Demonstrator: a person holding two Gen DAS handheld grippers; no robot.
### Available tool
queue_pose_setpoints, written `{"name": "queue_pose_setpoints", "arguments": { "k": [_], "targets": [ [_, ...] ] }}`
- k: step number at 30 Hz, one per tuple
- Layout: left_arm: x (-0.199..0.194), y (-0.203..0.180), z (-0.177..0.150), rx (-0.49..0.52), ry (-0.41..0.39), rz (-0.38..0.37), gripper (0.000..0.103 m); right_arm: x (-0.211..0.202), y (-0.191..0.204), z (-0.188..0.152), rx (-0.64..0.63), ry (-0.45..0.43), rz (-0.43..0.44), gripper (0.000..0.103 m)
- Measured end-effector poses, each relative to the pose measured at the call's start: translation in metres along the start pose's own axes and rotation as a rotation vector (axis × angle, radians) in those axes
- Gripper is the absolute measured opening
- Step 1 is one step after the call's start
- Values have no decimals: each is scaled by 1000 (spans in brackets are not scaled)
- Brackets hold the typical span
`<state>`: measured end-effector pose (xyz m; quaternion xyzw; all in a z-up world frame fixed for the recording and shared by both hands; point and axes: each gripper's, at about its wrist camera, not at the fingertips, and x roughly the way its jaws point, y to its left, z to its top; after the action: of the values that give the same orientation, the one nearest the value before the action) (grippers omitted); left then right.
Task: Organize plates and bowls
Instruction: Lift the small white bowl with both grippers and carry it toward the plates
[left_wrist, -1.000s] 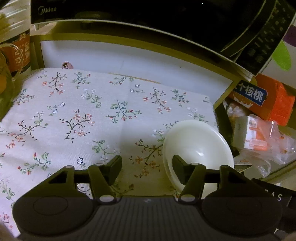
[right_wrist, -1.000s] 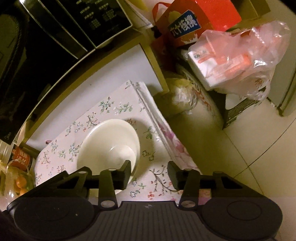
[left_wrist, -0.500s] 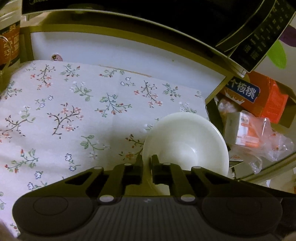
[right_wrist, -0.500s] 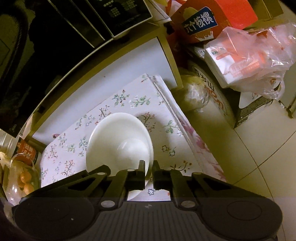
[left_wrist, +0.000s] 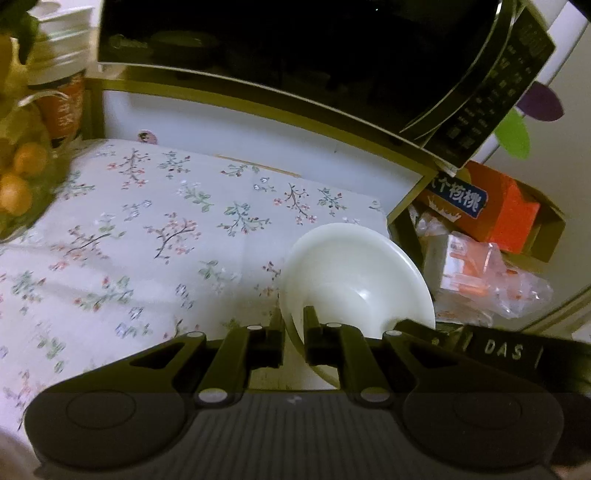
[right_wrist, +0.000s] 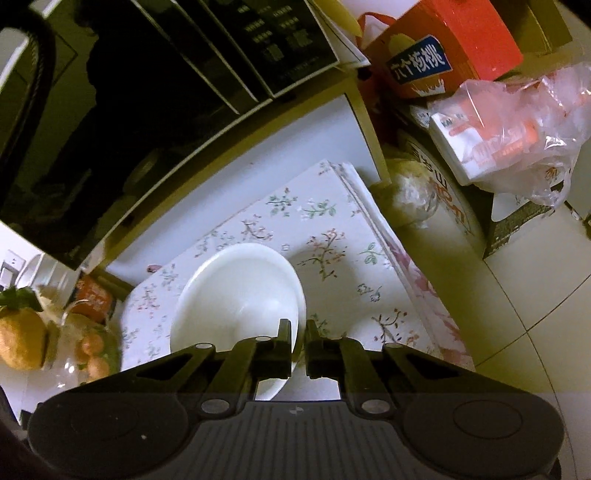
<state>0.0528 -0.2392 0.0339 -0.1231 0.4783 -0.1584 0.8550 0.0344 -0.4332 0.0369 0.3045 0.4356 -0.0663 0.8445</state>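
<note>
A white bowl (left_wrist: 354, 280) is held over the right part of the floral tablecloth (left_wrist: 155, 229). My left gripper (left_wrist: 293, 325) is shut on the bowl's left rim. My right gripper (right_wrist: 300, 334) is shut on the bowl's right rim; the bowl (right_wrist: 240, 288) shows in the right wrist view too, over the cloth (right_wrist: 325, 236). The bowl looks raised above the cloth, with a shadow under it. The other gripper's black body (left_wrist: 498, 350) shows at the bowl's right in the left wrist view.
A black microwave (left_wrist: 295, 51) sits on a shelf above the table. A glass bowl of oranges (left_wrist: 18, 184) and a jar (left_wrist: 62, 103) stand at the left. A red carton (left_wrist: 491, 206) and bagged boxes (left_wrist: 480, 269) lie right of the table edge.
Both grippers closed on the bowl's opposite rims, then lifted it off the cloth. The views have pulled back and up, so the oranges now show.
</note>
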Motion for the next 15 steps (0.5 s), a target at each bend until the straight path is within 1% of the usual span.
{"name": "queue_pose_setpoints", "arguments": {
  "k": [5, 15],
  "targets": [
    [-31, 3, -11, -2, -24, -8, 10, -23, 11, -8, -15, -8, 28, 5],
    [-96, 9, -35, -8, -75, -7, 11, -76, 37, -37, -108, -29, 69, 5]
  ]
}}
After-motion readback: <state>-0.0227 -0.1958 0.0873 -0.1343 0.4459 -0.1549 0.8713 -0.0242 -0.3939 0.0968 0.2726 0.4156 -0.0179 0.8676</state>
